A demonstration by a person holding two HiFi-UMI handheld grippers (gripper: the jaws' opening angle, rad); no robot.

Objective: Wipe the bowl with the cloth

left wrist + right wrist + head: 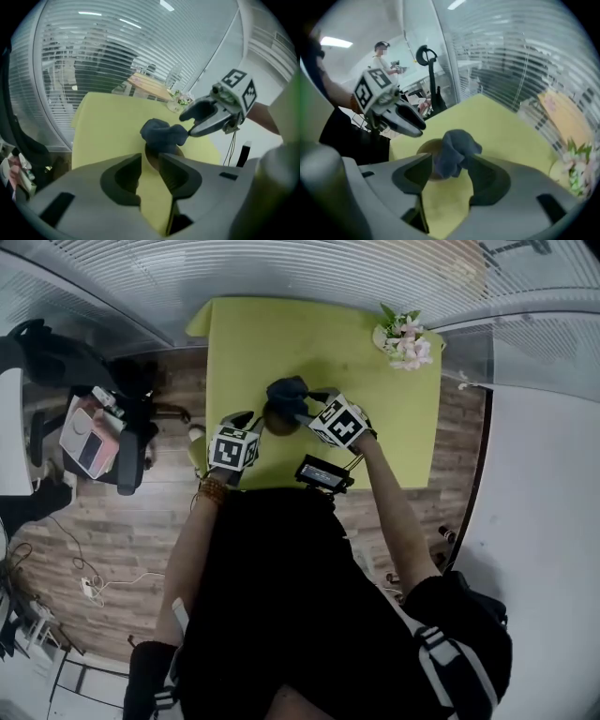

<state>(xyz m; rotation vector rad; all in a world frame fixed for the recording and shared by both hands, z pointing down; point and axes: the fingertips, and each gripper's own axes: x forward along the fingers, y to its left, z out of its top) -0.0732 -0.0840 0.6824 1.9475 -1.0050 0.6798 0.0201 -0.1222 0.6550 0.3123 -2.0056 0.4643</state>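
Observation:
A small brown bowl point(278, 420) stands near the front of the yellow-green table point(281, 334), with a dark blue cloth point(286, 390) draped over its far side. My left gripper point(255, 423) is at the bowl's left, its jaws a little apart; in the left gripper view the bowl point(153, 158) shows through the gap of that gripper point(151, 159). My right gripper point(307, 407) hangs at the right, open wide. In the right gripper view the cloth point(452, 147) lies between the spread jaws of the right gripper point(449, 161) and the pads do not press it.
A bunch of pale flowers point(403, 338) sits at the table's far right corner. A black device point(323, 474) hangs by the front edge. An office chair with bags point(94, 427) stands on the wood floor at left. Glass walls with blinds close off the far side.

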